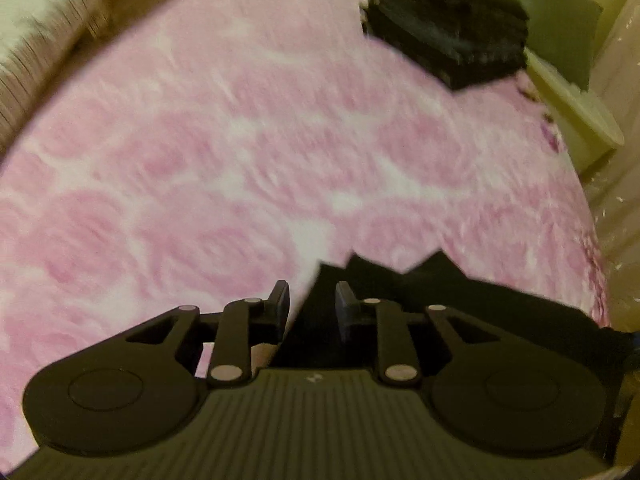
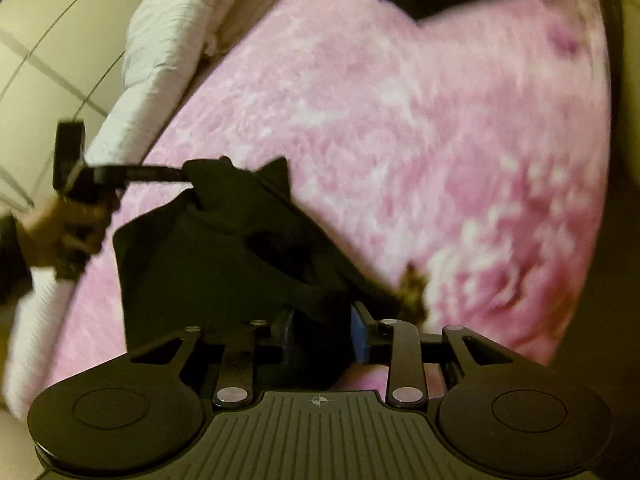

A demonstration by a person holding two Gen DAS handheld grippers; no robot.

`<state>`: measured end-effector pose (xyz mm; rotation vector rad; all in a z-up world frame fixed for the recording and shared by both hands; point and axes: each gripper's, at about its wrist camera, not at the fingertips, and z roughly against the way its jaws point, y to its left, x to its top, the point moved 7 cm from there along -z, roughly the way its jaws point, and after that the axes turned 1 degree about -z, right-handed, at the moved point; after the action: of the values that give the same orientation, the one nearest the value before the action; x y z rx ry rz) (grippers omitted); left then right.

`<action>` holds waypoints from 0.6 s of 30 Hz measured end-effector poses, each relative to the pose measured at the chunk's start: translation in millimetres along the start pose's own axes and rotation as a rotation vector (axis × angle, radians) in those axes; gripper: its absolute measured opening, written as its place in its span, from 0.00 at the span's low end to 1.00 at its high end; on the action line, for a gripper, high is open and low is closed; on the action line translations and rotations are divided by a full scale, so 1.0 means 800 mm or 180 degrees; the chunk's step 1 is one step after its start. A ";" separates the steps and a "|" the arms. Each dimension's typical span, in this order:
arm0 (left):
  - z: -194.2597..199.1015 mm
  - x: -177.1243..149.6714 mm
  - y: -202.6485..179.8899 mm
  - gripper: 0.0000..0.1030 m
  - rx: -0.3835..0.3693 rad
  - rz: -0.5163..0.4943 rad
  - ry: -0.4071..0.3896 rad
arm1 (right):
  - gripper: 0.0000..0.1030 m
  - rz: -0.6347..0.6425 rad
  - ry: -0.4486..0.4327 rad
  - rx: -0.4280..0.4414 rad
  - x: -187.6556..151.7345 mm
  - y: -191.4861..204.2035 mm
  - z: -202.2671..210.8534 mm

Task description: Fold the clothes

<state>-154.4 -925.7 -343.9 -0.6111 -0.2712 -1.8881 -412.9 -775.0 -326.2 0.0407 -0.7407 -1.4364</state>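
Two hand-held grippers, left (image 1: 312, 300) and right (image 2: 320, 332), each clamp one black garment (image 2: 208, 248) over one pink blanket (image 1: 240, 140).

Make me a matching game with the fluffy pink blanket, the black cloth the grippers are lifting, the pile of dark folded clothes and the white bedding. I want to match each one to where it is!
Things:
1. fluffy pink blanket
2. black cloth
3. pile of dark folded clothes
4. white bedding

Places:
A. stacked at the far end of the bed
B. between the jaws of both grippers
C. spread across the bed under everything
D. along the bed's edge beside the pink

Pairs: 1-C, 2-B, 3-A, 4-D
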 end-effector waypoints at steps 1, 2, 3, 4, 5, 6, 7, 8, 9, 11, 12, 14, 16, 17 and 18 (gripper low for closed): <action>0.014 -0.002 0.000 0.19 0.0028 -0.0059 -0.0040 | 0.32 0.0163 -0.0069 -0.0036 0.002 0.011 0.007; 0.028 -0.004 -0.002 0.19 0.0052 -0.0123 -0.0072 | 0.32 0.0330 -0.0139 -0.0063 0.005 0.024 0.013; 0.042 -0.007 -0.003 0.19 0.0075 -0.0186 -0.0103 | 0.32 0.0476 -0.0198 -0.0052 0.007 0.037 0.015; 0.052 -0.012 -0.007 0.19 0.0055 -0.0238 -0.0105 | 0.32 0.0595 -0.0234 -0.0012 0.007 0.051 0.012; 0.059 -0.021 -0.014 0.19 0.0003 -0.0283 -0.0081 | 0.32 0.0707 -0.0263 0.0033 0.008 0.065 0.008; 0.062 -0.032 -0.023 0.19 -0.0065 -0.0336 -0.0033 | 0.32 0.0785 -0.0262 0.0091 0.008 0.077 -0.001; 0.061 -0.044 -0.032 0.19 -0.0124 -0.0392 0.0032 | 0.32 0.0846 -0.0244 0.0155 0.007 0.087 -0.011; 0.056 -0.055 -0.040 0.19 -0.0152 -0.0441 0.0099 | 0.32 0.0890 -0.0211 0.0216 0.006 0.095 -0.026; 0.048 -0.066 -0.047 0.19 -0.0152 -0.0492 0.0184 | 0.32 0.0927 -0.0170 0.0275 0.006 0.101 -0.042; 0.025 -0.083 -0.055 0.20 -0.0093 -0.0554 0.0321 | 0.32 0.0937 -0.0083 0.0249 0.007 0.098 -0.078; 0.014 -0.089 -0.058 0.20 -0.0037 -0.0587 0.0367 | 0.32 0.0837 -0.0043 0.0213 0.010 0.087 -0.092; -0.009 -0.101 -0.063 0.20 0.0075 -0.0652 0.0458 | 0.21 0.0532 0.0033 0.0129 0.016 0.057 -0.114; -0.016 -0.100 -0.066 0.19 0.0120 -0.0682 0.0492 | 0.05 0.0400 0.0079 0.0091 0.019 0.039 -0.124; -0.019 -0.099 -0.067 0.19 0.0139 -0.0695 0.0505 | 0.04 0.0436 0.0095 0.0094 0.020 0.036 -0.126; -0.022 -0.099 -0.068 0.19 0.0158 -0.0708 0.0519 | 0.04 0.0487 0.0105 0.0094 0.020 0.036 -0.127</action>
<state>-186.3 -849.5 -395.2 -0.4032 -0.2885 -2.1256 -339.5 -824.7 -385.2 0.0299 -0.7226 -1.2763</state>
